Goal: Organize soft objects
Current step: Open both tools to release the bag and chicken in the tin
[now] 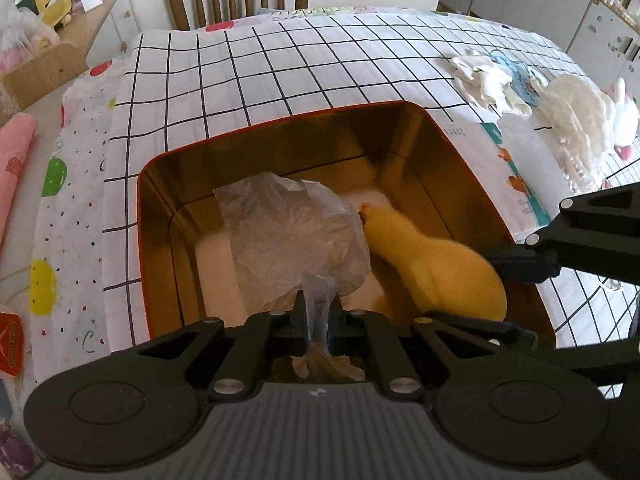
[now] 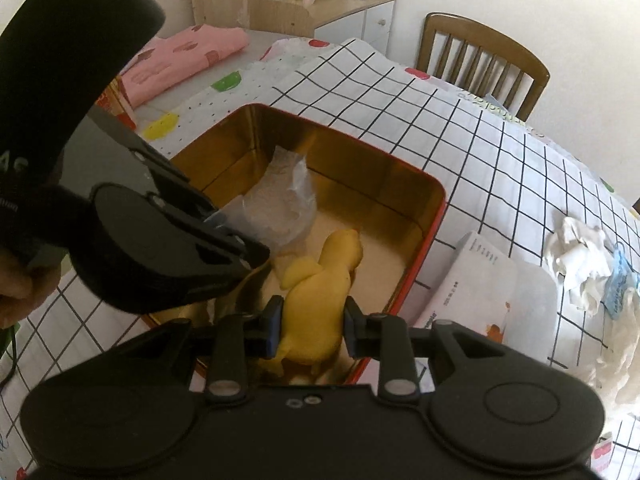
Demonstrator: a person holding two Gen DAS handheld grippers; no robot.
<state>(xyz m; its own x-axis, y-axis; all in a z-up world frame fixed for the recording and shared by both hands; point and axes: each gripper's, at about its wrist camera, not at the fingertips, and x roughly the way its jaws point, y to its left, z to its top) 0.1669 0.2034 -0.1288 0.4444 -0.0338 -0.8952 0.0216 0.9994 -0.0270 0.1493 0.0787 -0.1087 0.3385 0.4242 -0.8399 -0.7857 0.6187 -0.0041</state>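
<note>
- Checked cloth (image 1: 280,80) covers the table, with open room beyond the tin.
- Red tin (image 1: 138,208), gold inside, takes both items.
- Yellow duck toy (image 2: 316,300), squeezed by the right gripper (image 2: 310,326), hangs inside; it may snag the rim (near wall close).
- Plastic bag (image 1: 288,236), pinched by the left gripper (image 1: 318,326), could cling on release.

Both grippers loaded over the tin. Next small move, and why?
Probably open both and let go. The left gripper pinches the plastic bag and the right gripper clamps the yellow toy, both already hanging inside the tin, near its floor.
</note>
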